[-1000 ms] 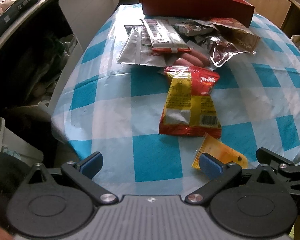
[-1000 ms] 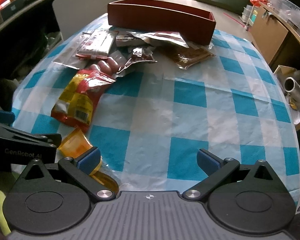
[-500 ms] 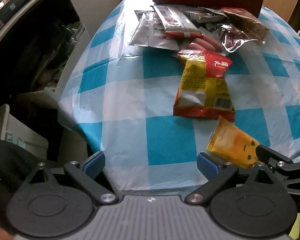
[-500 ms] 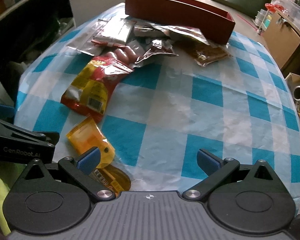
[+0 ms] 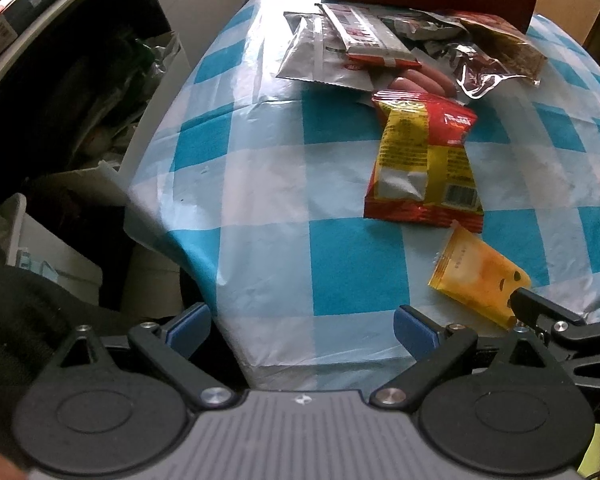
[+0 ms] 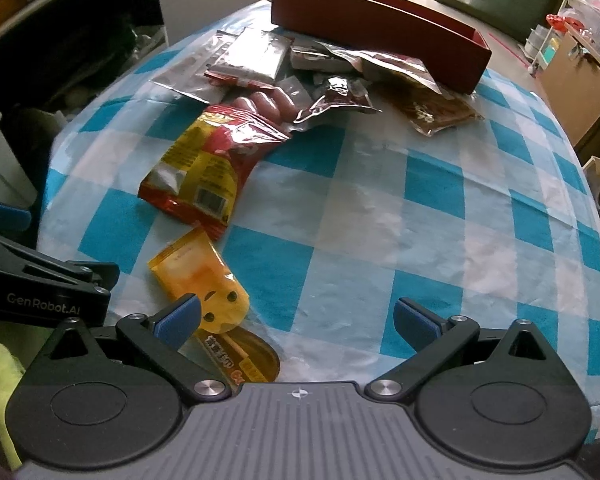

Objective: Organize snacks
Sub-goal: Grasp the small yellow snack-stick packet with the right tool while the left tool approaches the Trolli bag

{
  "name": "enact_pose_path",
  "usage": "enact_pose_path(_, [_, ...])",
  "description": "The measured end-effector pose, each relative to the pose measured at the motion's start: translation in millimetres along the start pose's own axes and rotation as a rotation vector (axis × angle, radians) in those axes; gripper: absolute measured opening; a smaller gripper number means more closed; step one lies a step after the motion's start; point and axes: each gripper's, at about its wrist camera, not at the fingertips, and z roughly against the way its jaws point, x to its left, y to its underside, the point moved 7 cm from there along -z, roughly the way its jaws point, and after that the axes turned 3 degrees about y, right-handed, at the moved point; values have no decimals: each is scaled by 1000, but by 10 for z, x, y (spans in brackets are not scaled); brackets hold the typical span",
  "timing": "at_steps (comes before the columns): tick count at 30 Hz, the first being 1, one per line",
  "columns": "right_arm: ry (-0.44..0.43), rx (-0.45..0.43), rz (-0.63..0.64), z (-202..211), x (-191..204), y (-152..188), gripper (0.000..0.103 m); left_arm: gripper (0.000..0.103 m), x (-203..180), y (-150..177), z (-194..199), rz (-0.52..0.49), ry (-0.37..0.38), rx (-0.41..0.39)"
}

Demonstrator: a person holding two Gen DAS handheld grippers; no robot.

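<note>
Checkered tablecloth [image 6: 440, 208] lies bare right of the snacks; both tools [image 5: 302, 326] [image 6: 296, 318] spread wide at its near edge.

Left tongs [image 5: 302, 322] spread wide, right tongs [image 6: 298, 318] spread wide, both seemingly empty, side by side

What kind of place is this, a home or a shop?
Probably a cluttered storeroom or workroom, not a tidy home kitchen. A table with a blue checked cloth holds snack packets and a red tray; stocked shelves and cardboard boxes stand around it.
</note>
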Motion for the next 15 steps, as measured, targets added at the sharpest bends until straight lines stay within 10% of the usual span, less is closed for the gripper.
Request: enact_pose_path(15, [-78,-1,137,18,230,48,103,93,178,63,134,58,59,-21])
